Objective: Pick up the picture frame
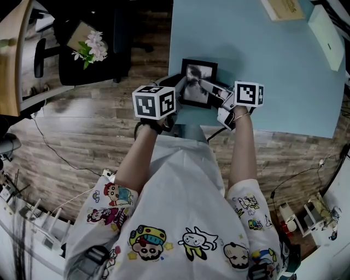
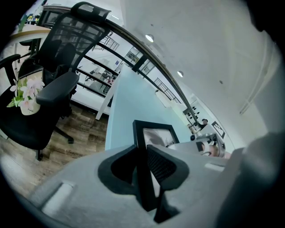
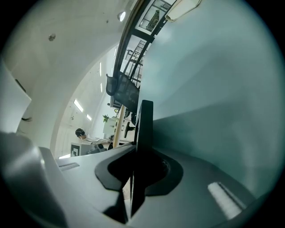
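Observation:
A black picture frame (image 1: 198, 82) with a grey photo sits at the near edge of the pale blue table (image 1: 262, 71), held between both grippers. My left gripper (image 1: 178, 90) is shut on its left side; in the left gripper view the black edge (image 2: 143, 147) runs between the pads of the left gripper (image 2: 143, 165). My right gripper (image 1: 216, 93) grips the right side. In the right gripper view the frame (image 3: 145, 127) stands edge-on, pinched in the right gripper (image 3: 136, 171).
A black office chair (image 1: 82, 54) with a bunch of pale flowers (image 1: 92, 48) stands on the wooden floor to the left. A tan book (image 1: 281, 8) and a white box (image 1: 326, 35) lie at the table's far right. Cables trail on the floor.

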`<state>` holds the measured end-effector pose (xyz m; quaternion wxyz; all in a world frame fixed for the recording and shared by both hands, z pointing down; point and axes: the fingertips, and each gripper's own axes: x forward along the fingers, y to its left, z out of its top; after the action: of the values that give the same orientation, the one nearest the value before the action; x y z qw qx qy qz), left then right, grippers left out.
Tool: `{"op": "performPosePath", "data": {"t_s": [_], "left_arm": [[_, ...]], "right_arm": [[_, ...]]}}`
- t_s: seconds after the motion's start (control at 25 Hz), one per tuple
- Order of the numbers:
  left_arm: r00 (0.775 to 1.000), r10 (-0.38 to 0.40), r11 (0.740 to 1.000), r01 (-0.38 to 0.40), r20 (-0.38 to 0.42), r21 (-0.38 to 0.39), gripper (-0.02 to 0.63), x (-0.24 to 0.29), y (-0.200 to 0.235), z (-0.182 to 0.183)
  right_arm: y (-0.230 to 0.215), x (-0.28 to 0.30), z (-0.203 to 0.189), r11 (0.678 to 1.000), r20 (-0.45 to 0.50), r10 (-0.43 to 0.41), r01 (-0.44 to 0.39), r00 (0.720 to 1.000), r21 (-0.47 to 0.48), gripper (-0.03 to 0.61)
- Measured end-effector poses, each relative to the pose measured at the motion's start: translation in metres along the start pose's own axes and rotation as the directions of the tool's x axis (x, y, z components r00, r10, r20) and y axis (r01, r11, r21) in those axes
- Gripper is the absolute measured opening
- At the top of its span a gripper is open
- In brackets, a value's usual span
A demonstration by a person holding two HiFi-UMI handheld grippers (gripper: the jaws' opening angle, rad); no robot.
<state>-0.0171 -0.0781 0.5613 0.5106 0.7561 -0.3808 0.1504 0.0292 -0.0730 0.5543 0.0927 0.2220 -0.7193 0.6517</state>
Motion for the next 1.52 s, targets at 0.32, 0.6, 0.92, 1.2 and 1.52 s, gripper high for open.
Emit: {"op": "performPosePath", "data": {"t_s": [0.32, 0.6, 0.92, 1.2, 1.52], "left_arm": [[1.0, 0.006, 1.0, -0.006, 0.003, 0.006, 0.075, -0.001, 0.0, 0.001], [0.999, -0.008, 1.0, 0.008, 0.033, 0.01, 0.084, -0.004, -0.002, 0.006], [0.986, -0.047, 0.997, 0.037, 0.157, 0.068, 0.089, -0.014, -0.021, 0.034], [0.971, -0.061, 0.991, 0.031, 0.229, 0.132, 0.089, -0.032, -0.044, 0.061], [0.95, -0.1, 0.975, 0.034, 0.297, 0.218, 0.089, -0.051, -0.073, 0.09]], "right_arm": [[0.009, 0.0, 0.0, 0.988, 0.056, 0.131, -0.135, 0.99, 0.068, 0.026], [0.024, 0.0, 0.004, 0.984, 0.07, 0.172, -0.175, 0.983, 0.037, 0.025], [0.024, -0.02, 0.014, 0.997, 0.089, 0.071, -0.067, 0.993, -0.044, 0.025], [0.042, -0.041, 0.025, 0.994, 0.135, 0.072, -0.061, 0.988, -0.088, 0.025], [0.075, -0.066, 0.044, 0.985, 0.206, 0.102, -0.07, 0.973, -0.16, 0.025]]}}
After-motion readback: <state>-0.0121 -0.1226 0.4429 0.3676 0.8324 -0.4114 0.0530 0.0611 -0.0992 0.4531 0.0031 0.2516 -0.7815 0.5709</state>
